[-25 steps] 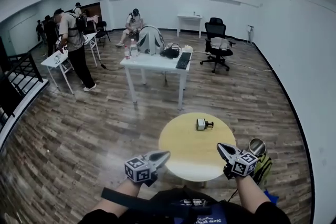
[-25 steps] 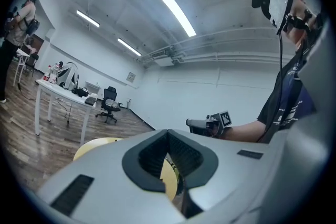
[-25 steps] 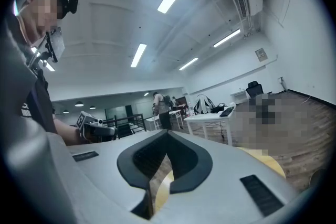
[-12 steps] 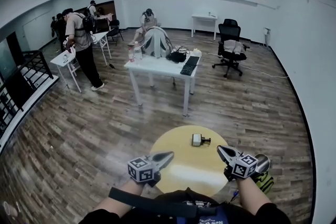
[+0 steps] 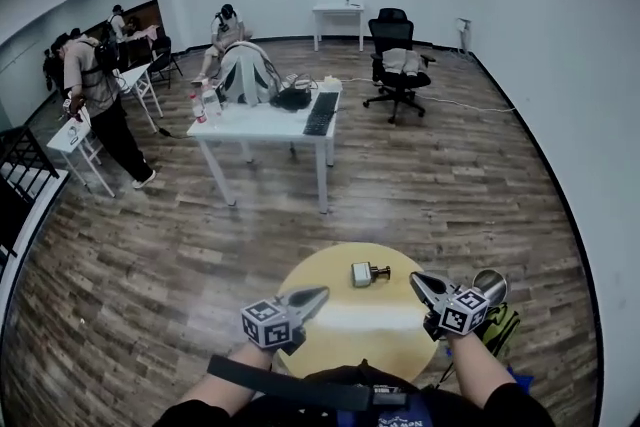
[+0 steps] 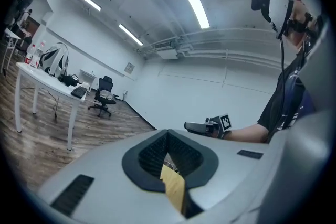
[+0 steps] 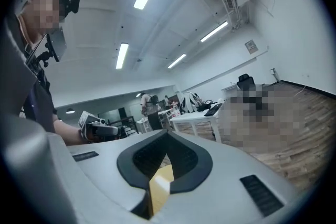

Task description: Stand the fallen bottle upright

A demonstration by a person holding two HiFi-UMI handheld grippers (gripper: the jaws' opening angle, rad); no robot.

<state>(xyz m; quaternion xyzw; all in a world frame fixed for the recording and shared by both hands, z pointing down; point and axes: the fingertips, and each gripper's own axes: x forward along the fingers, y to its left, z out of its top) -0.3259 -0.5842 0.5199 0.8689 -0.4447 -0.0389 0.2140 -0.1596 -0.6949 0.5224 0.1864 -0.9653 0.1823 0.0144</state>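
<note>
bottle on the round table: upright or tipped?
Tipped. The bottle lies on its side on the yellow table, cap pointing right.

Bottle [image 5: 360, 274]: one small item, lying on its side on the round yellow tabletop [image 5: 340, 320]. Body short, blocky and pale grey-white; a dark narrow neck or cap end projects to the right in the head view. Long axis runs roughly level across the tabletop. Position: far half of the tabletop, slightly right of its centre, clear of the rim. It rests free, with nothing touching it. Label detail too small to read.
</note>
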